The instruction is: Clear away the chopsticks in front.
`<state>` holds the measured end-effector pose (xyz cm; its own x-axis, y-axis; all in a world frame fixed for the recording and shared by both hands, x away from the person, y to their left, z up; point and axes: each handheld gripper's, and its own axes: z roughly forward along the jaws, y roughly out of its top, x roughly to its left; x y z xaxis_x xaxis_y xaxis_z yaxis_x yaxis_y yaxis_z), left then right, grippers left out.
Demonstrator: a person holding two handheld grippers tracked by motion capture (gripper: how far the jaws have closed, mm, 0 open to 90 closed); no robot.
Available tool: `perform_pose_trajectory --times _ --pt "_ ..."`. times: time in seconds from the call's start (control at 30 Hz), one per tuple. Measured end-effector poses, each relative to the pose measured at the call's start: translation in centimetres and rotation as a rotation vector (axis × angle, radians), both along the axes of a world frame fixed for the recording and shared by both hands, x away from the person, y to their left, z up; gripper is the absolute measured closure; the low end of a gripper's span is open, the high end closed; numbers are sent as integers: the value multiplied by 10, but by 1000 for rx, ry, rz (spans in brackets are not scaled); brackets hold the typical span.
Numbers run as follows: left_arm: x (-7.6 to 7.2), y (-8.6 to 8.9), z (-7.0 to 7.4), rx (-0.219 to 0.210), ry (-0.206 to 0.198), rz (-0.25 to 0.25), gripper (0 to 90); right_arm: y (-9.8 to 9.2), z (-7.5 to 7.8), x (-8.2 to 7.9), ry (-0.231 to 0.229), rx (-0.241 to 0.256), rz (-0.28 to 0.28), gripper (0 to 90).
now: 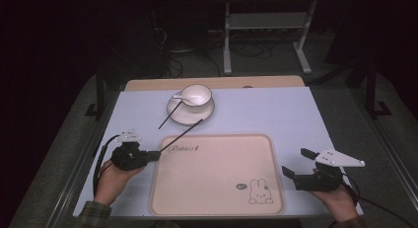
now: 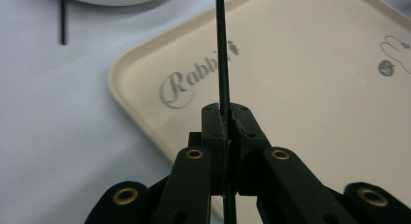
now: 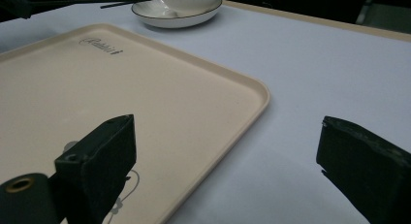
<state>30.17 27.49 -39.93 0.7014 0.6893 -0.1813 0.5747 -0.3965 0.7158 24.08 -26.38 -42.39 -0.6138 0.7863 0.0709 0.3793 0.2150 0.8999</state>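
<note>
My left gripper (image 1: 154,156) clamps chopstick (image 1: 181,134) at tray (image 1: 217,198) near-left corner, tip toward saucer (image 1: 190,117). Keep stick level, lower slowly onto tray. My right gripper (image 1: 299,162) wide, empty, right of tray.

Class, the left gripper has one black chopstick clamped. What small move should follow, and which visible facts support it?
Probably swing the left gripper over the tray and lower the chopstick onto it: the jaws are shut on the stick, the tray lies bare alongside, and the second chopstick leans on the saucer.
</note>
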Motion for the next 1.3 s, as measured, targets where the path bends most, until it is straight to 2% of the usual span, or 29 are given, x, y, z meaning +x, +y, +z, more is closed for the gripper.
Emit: perform_pose_trajectory --times 0.07,0.23,0.5,0.7,0.83,1.07,1.13,1.2,1.3 --pt "-3 -6 -1 -12 4 -18 851 0 0 0 -2 0 1 63" --pt "-6 -20 -8 4 17 -51 851 1 0 0 -2 -2 1 63" --pt "-3 -36 -23 58 53 -88 851 1 0 0 0 -1 5 63" --pt "-3 -41 -29 106 60 -103 850 1 0 0 -1 -4 7 63" --pt "-3 -42 -34 156 69 -105 846 1 0 0 -1 -5 7 63" --pt "-3 -43 -36 154 72 -109 834 2 0 0 -1 -5 7 63" --pt "-3 -43 -35 158 71 -108 806 1 0 0 -1 -5 7 63" --pt "-1 -41 -31 135 64 -104 740 1 0 0 -1 -4 6 63" --pt "10 -40 -23 126 43 -84 530 2 1 0 -3 -3 8 63"
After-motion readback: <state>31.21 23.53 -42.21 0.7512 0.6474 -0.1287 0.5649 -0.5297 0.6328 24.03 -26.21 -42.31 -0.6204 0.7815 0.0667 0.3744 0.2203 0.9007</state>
